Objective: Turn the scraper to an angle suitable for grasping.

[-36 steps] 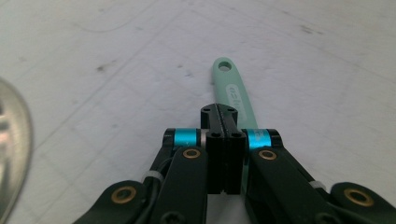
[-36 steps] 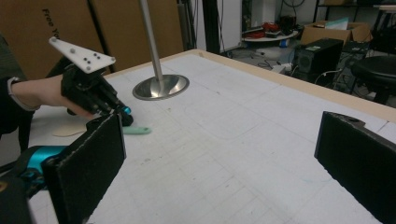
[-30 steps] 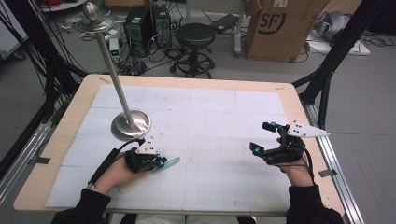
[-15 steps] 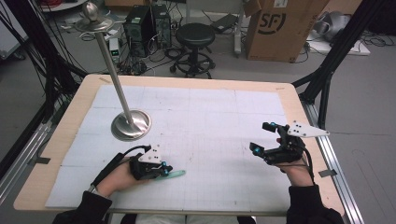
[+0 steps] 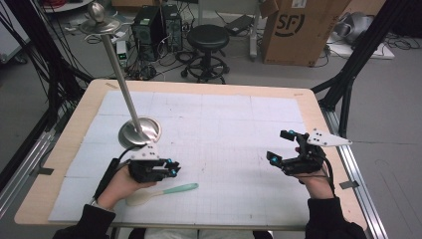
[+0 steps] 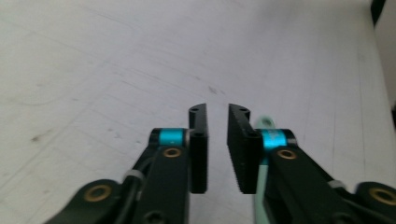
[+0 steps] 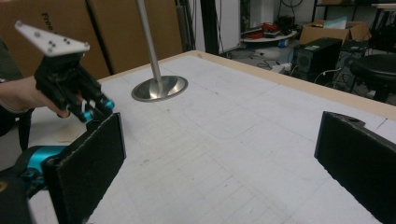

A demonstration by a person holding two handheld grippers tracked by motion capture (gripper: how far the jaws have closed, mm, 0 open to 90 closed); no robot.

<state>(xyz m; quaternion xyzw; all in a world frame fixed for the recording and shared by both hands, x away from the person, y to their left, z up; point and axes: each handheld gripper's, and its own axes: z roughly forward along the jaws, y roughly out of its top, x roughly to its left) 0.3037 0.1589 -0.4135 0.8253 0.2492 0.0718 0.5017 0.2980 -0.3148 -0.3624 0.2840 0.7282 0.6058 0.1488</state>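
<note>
Spoon, pale wooden bowl with mint-green handle (image 5: 161, 192), lies flat on the white gridded mat (image 5: 224, 129), near the table's front edge. Left gripper (image 5: 171, 169) sits just above it, jaws just opened to a narrow gap, nothing between them; green handle visible beside the right-hand jaw. Right gripper (image 5: 279, 147) hovers well apart to the right, jaws wide, empty. Steel pole stand with round base (image 5: 139, 130) behind left gripper.

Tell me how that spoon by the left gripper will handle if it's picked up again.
The spoon lies flat on the mat, so it probably won't roll. Its slim green handle and pale bowl suggest something light, likely rigid plastic or wood. The handle looks thin and smooth, so it may twist or slip between the left gripper pads unless gripped squarely.
</note>
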